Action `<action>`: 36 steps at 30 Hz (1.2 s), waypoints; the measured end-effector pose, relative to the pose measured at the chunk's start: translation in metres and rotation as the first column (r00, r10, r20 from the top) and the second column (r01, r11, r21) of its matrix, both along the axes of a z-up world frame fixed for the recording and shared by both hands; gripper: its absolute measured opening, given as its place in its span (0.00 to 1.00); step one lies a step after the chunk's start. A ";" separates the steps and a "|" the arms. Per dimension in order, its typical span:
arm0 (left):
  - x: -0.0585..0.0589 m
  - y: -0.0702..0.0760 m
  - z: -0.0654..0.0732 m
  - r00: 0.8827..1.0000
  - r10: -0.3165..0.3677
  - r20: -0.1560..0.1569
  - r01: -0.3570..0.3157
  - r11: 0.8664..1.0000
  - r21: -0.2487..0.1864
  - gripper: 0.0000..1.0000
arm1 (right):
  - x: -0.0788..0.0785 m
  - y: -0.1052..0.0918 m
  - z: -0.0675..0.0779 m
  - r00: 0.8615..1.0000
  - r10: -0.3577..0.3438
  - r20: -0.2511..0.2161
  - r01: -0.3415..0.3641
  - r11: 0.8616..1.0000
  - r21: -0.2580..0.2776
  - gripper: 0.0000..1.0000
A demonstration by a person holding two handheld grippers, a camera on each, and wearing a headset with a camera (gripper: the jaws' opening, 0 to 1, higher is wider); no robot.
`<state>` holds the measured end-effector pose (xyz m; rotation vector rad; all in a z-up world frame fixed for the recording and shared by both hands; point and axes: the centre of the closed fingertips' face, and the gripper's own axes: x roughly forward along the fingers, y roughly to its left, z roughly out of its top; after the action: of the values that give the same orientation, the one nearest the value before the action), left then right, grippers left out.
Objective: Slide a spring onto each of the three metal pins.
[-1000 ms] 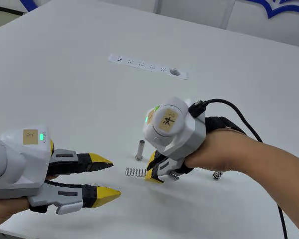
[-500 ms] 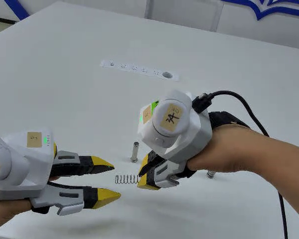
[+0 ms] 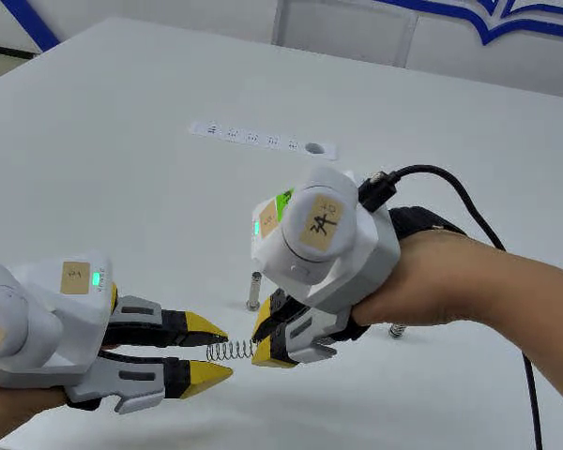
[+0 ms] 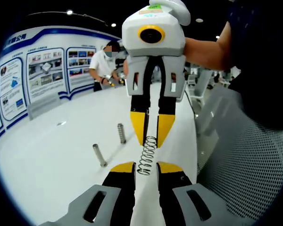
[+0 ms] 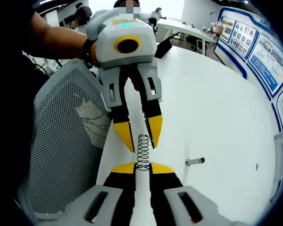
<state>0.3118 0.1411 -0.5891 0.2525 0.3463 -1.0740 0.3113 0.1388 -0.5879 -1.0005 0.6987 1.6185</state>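
My right gripper is shut on one end of a small steel spring, held level just above the white table. The spring's free end reaches in between the yellow tips of my left gripper, which stands open around it. In the left gripper view the spring runs from the right gripper down to my own tips. A bare upright metal pin stands just behind the spring. A second pin, wearing a spring, peeks out under the right wrist.
A white power strip lies further back on the table. A black cable runs from the right gripper. A grey mesh chair stands off the table's near edge. People work at a far bench.
The right gripper has carried the spring left and lifted it off the table. The left gripper has moved in, so the spring's free end now sits between its open tips.
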 end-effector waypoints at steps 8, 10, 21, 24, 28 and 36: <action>0.000 -0.002 0.002 1.000 -0.007 0.022 0.007 1.000 0.015 0.12 | -0.004 0.000 0.004 1.000 0.010 0.005 -0.010 1.000 0.009 0.11; 0.000 -0.002 0.003 1.000 -0.008 0.024 0.007 1.000 0.015 0.12 | -0.004 -0.001 0.006 1.000 0.011 0.009 -0.011 1.000 0.012 0.11; 0.000 -0.003 0.007 0.999 -0.003 0.034 0.003 1.000 0.011 0.11 | -0.006 0.007 0.023 0.999 0.014 0.031 -0.016 0.998 0.054 0.11; -0.001 -0.003 0.008 0.999 -0.004 0.034 0.004 1.000 0.007 0.11 | -0.008 0.011 0.027 0.999 0.018 0.033 -0.020 0.998 0.066 0.11; -0.001 -0.003 0.009 0.999 -0.002 0.038 0.002 1.000 0.004 0.11 | -0.010 0.016 0.032 0.999 0.028 0.042 -0.031 0.997 0.075 0.11; 0.000 -0.002 0.014 0.999 0.007 0.051 -0.007 1.000 -0.009 0.11 | -0.010 0.023 0.040 0.997 0.040 0.064 -0.045 0.995 0.084 0.12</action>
<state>0.3122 0.1394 -0.5748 0.2701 0.2964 -1.0600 0.3014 0.1617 -0.5474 -1.0054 0.5651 1.6332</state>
